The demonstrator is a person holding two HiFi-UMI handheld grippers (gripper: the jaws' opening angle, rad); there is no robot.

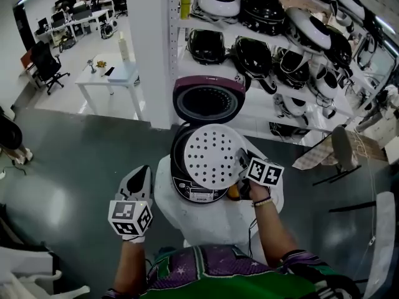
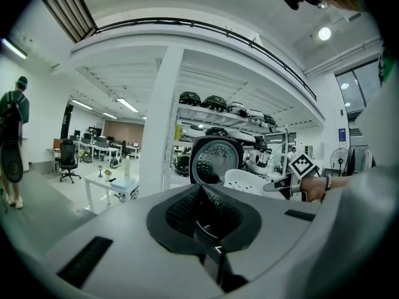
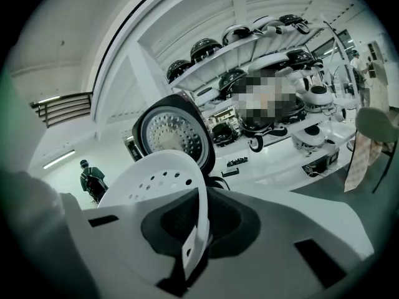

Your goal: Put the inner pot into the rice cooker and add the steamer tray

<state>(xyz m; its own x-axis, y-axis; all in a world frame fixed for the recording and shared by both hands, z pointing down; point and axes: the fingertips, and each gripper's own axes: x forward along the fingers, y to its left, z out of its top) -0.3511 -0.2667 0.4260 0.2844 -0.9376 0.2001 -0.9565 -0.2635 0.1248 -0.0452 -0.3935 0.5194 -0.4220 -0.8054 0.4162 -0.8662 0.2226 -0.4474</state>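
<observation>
The right gripper is clamped on the right rim of the round steamer tray. The tray spreads leftward, nearly flat, over the open rice cooker. The left gripper is closed and empty.

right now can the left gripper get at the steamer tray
Probably yes: nothing stands between the left gripper and the steamer tray, and the right gripper holds only its right rim.

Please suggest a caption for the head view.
Right hand-held gripper holds the steamer tray over the open rice cooker.
</observation>
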